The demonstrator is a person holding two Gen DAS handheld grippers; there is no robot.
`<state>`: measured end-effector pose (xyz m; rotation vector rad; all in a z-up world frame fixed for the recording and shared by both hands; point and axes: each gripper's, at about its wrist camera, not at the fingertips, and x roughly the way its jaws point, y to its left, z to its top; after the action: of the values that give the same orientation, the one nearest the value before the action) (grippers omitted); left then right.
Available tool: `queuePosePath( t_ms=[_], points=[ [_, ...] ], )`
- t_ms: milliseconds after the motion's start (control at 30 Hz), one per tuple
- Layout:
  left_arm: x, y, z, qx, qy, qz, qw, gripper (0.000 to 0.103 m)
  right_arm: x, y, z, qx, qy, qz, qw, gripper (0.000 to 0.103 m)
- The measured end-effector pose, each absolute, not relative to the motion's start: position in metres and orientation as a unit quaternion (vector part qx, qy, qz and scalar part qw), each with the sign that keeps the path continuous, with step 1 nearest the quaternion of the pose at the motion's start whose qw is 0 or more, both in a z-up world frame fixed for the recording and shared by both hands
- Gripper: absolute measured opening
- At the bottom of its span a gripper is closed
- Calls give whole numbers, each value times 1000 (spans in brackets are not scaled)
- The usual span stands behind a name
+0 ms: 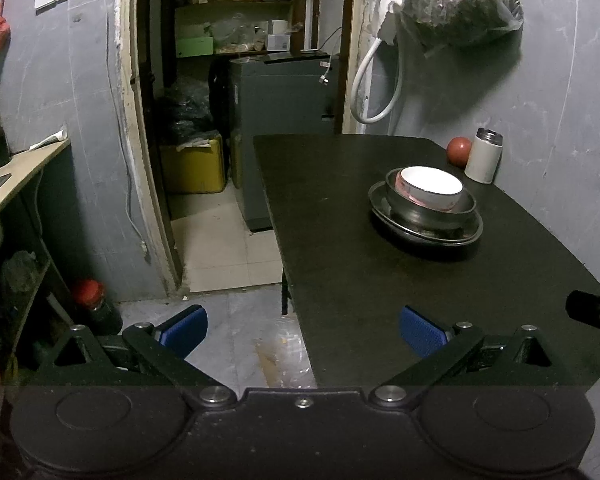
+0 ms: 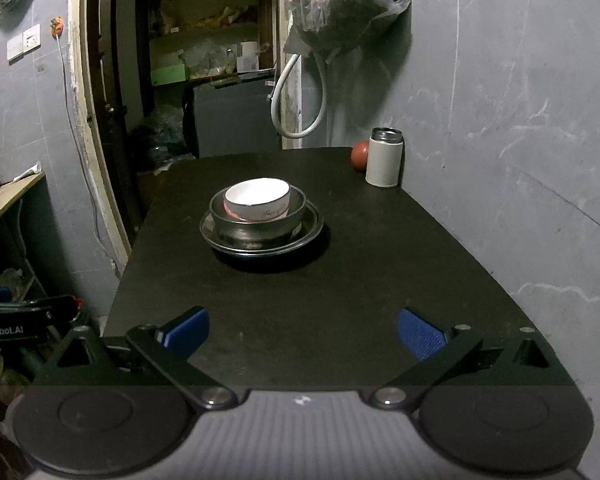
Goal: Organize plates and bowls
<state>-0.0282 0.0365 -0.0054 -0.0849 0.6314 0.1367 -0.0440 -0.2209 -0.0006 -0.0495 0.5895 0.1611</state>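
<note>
A: Where's the crockery sitting?

B: All in one nest on the black table (image 2: 380,280): a white ceramic bowl (image 2: 257,199) inside a steel bowl (image 2: 256,226), and that on a steel plate (image 2: 308,228). Seen from the right gripper (image 2: 302,330), the stack lies at about eleven o'clock, nearly dead ahead and well apart from the fingertips.

A: And from the other side?

B: From the left gripper (image 1: 303,330) the same stack (image 1: 426,210) is off at one o'clock, further across. That gripper hangs over the table's near left edge, half above the floor. I'd judge the right one the better placed to reach.

A: Any long axis to line up with?

B: None; everything is round, so approach angle hardly matters. The rims do.

A: Jaws?

B: Both spread wide and empty, blue pads (image 2: 188,330) far apart, each tool held low and level, pointing along the table.

A: Anything in the way?

B: A white flask (image 2: 384,158) and a red fruit (image 2: 360,155) stand at the far right corner, clear of the stack.
</note>
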Motion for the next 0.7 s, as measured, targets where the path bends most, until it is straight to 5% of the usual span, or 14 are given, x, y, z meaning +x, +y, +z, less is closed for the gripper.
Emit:
queuePosePath(
  t_ms=[700],
  points=[
    [-25,39,-8,-40,315,67,946,102,-36,-217,-3,-32,299,81,950,103]
  ],
)
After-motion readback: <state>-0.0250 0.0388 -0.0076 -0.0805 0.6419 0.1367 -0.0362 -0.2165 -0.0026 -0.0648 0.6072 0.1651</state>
